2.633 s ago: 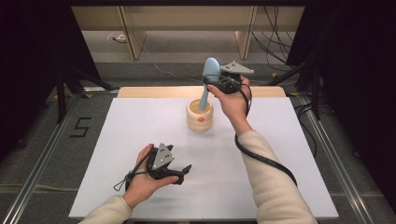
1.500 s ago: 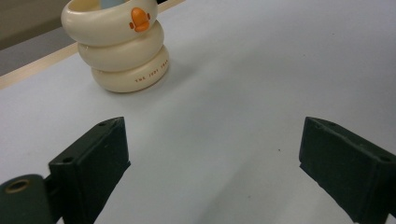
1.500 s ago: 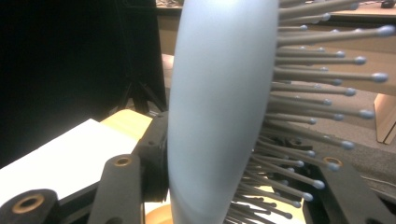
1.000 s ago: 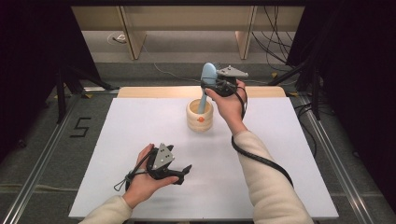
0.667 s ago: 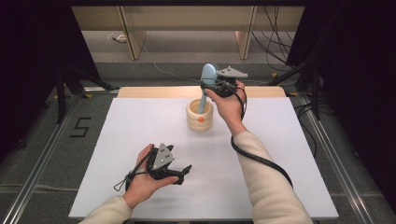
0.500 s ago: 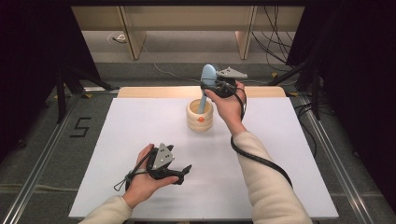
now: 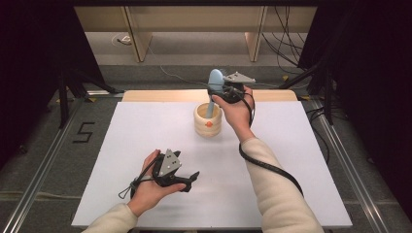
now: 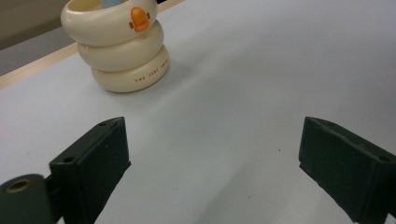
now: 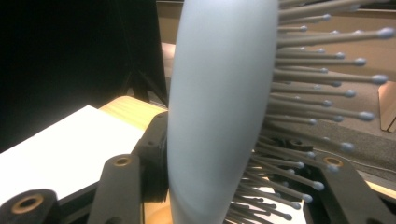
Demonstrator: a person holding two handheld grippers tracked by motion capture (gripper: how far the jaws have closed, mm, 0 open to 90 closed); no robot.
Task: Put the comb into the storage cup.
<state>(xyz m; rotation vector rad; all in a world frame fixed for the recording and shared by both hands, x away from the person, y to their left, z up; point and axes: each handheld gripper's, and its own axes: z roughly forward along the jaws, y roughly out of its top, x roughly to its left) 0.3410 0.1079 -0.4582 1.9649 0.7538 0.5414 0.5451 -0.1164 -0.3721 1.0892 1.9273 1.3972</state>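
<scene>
High view: a cream ringed cup [image 7: 208, 120] is seen at the far middle of the white table [image 7: 121, 145], a blue hairbrush [image 7: 214, 82] standing in it handle-down. The brush head is clamped by the right gripper [image 7: 224, 91]. The left gripper [image 7: 187, 177] is rested on the table, jaws wide, nothing held. Grey floor and cables are seen beyond.

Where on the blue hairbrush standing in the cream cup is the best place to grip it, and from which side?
Probably the hairbrush head, from above: its handle sits in the cup, so only the head stands clear. Close across back and bristle side, as the right tongs do now.
</scene>
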